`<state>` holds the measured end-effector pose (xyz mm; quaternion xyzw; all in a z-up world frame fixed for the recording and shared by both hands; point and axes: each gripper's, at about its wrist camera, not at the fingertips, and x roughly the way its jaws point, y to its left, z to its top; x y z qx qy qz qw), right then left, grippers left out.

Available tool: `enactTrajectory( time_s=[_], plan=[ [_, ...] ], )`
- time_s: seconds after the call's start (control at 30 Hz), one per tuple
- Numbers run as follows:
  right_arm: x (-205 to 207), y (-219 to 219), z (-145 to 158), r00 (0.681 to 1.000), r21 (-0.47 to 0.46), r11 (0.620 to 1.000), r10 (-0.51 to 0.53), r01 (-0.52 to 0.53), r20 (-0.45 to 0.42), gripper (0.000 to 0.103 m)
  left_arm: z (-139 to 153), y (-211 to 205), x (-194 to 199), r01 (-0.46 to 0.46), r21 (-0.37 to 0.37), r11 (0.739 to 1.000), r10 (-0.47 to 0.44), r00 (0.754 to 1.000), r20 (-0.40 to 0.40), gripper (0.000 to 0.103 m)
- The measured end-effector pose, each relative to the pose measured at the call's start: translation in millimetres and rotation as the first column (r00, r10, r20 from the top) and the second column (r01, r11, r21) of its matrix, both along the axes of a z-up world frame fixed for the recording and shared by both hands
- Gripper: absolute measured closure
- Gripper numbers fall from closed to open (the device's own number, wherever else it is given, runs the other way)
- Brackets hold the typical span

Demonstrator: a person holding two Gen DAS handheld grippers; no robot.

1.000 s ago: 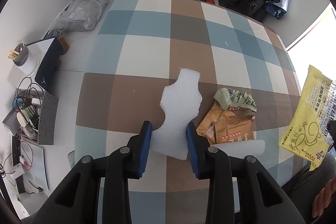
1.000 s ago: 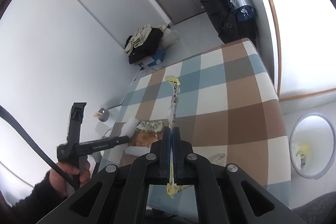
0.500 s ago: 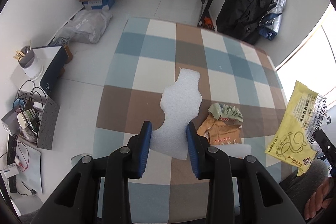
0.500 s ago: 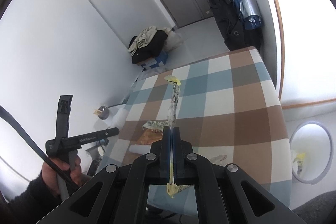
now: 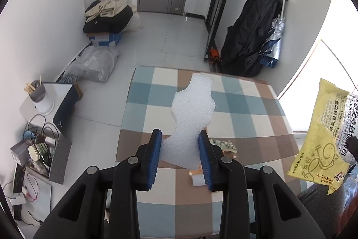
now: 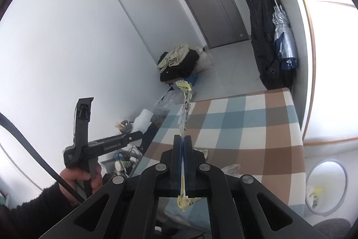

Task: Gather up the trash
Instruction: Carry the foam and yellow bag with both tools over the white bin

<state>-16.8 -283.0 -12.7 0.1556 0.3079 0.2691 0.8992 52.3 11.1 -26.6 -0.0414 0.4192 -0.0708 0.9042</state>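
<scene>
Above the checked table (image 5: 250,109), left tongs (image 5: 180,145) pinching foam sheet (image 5: 192,118) now lifted higher, right tongs (image 6: 183,149) clamping yellow wrapper (image 5: 322,138).

1. Left claw (image 5: 180,150): matte black plastic arms, blue ribbed pads, round silver screws at the pivots.
2. Right claw (image 6: 183,149): same build, black with blue pads, four silver screws.
3. Left hand (image 6: 77,178): bare skin, dark sleeve, black cable, "GenRobot.AI" marking on handle.
</scene>
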Motion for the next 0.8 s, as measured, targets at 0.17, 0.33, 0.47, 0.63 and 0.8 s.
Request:
enactTrajectory(
  time_s=[0.17,0.33,0.47,0.63,0.8],
  plan=[
    [-7,-14,11,1.0,0.04,0.999,-0.022,0.021,0.01,0.102,21,-12,-11,-0.009,-0.022,1.0,0.01,0.998,0.06,0.075],
    [-15,-28,28,0.998,0.032,0.999,-0.027,0.025,0.052,0.102,34,-31,-18,0.023,-0.042,0.999,-0.018,0.995,0.101,0.075],
    [-20,-45,38,0.997,0.03,0.999,-0.045,0.043,0.069,0.102,42,-50,-18,0.065,-0.073,0.995,-0.056,0.992,0.11,0.075],
    [-26,-73,48,0.989,-0.011,0.994,-0.105,0.107,0.102,0.102,48,-82,-15,0.131,-0.083,0.988,-0.121,0.985,0.119,0.075],
    [-28,-118,43,0.979,-0.023,0.981,-0.188,0.191,0.076,0.102,47,-118,-14,0.211,-0.101,0.972,-0.2,0.974,0.109,0.075]
  ],
)
